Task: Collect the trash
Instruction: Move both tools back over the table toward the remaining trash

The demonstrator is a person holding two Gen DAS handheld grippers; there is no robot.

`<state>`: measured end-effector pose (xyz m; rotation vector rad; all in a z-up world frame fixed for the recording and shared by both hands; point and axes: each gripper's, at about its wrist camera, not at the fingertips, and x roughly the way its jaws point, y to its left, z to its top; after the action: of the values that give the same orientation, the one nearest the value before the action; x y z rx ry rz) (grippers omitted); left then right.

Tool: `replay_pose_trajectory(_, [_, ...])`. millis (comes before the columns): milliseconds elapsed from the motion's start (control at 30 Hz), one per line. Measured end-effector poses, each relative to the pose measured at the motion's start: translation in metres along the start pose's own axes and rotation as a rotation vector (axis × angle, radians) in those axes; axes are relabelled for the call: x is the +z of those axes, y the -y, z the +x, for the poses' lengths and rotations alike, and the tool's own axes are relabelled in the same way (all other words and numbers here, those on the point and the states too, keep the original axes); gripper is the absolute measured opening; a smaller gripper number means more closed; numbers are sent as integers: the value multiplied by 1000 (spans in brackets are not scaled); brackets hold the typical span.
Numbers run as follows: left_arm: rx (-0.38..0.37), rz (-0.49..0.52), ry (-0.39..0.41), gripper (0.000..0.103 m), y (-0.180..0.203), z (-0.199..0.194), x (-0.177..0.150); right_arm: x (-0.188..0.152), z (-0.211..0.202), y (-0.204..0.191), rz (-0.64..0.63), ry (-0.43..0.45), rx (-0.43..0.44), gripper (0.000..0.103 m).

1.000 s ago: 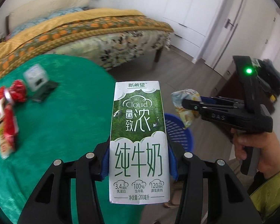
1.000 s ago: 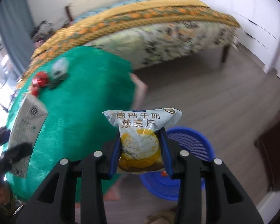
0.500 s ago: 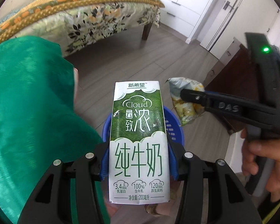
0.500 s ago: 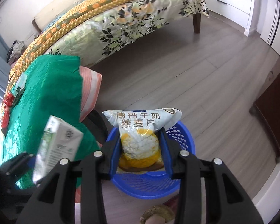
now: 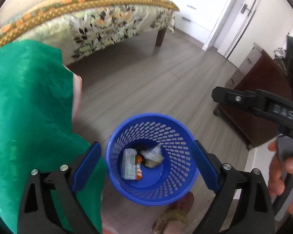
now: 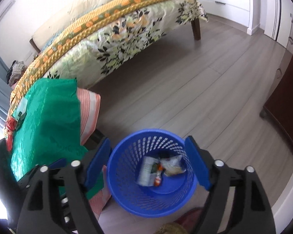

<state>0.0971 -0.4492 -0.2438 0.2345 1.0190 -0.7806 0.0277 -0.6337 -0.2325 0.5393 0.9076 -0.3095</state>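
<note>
Left wrist view: the left gripper [image 5: 146,163] has just spread its fingers, nothing between them; likewise the right gripper [image 6: 148,163]. Below both sit the milk carton [image 5: 129,163] and snack packet [image 5: 153,156] inside the blue basket [image 5: 177,185]. Remaining red wrappers [image 6: 9,130] lie far left on the table [image 6: 46,120], nearer the left hand.

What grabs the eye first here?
The blue mesh wastebasket on the wood floor, low centre, with a milk carton and snack packet lying in its bottom. Both grippers' blue pads frame it, jaws just opened and empty. Left of it, the green tablecloth.
</note>
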Motion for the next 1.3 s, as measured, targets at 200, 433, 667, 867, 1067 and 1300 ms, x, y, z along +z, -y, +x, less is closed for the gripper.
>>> replay_pose_trajectory(200, [24, 9, 72, 97, -6, -56, -11, 0, -17, -15, -64, 93, -69, 88])
replay_pose_trajectory(433, [121, -11, 128, 97, -49, -121, -43, -12, -35, -57, -206, 213, -84, 88])
replay_pose_trajectory(667, [280, -104, 145, 97, -124, -179, -84, -43, -31, -139, -409, 242, -6, 88])
replay_pose_trajectory(867, [369, -228, 162, 97, -195, -221, -120, -91, -26, -231, -555, 172, 148, 88])
replay_pose_trajectory(1067, [406, -376, 175, 97, -272, -251, -136, -135, -15, -323, -701, 104, 265, 88])
replay_pose_trajectory(1300, [392, -392, 176, 95, -323, -250, -105, -168, 18, -397, -811, 21, 287, 88])
